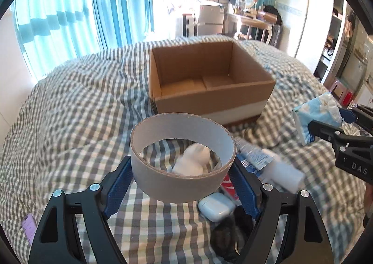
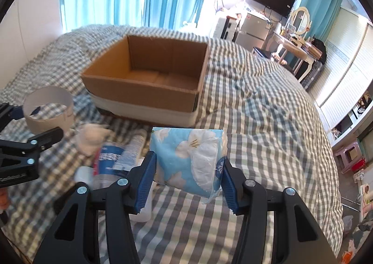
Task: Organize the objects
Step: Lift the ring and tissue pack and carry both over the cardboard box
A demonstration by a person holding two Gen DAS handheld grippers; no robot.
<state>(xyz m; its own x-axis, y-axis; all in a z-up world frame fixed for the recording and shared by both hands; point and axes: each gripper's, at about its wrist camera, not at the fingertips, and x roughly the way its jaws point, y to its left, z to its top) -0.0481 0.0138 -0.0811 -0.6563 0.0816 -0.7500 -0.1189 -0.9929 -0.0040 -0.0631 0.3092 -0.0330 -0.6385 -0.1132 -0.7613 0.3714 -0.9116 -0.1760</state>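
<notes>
A bed (image 1: 70,105) with a grey checked cover carries an open cardboard box (image 1: 209,82), ahead of both pairs of fingers. The left gripper (image 1: 181,182) is clenched on a cardboard ring (image 1: 181,177), held above the cover. The right gripper (image 2: 187,182) grasps a blue flowered tissue pack (image 2: 186,156) between its fingers.

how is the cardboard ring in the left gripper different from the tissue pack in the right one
The cardboard ring is a rigid, open hoop, plain grey-white; the tissue pack is a soft, filled block in blue floral plastic. You can see the bed through the ring, while the pack is solid. The left gripper squeezes the ring's outer wall; the right gripper pinches the pack's sides. Both are held above the bed, short of the empty cardboard box.
</notes>
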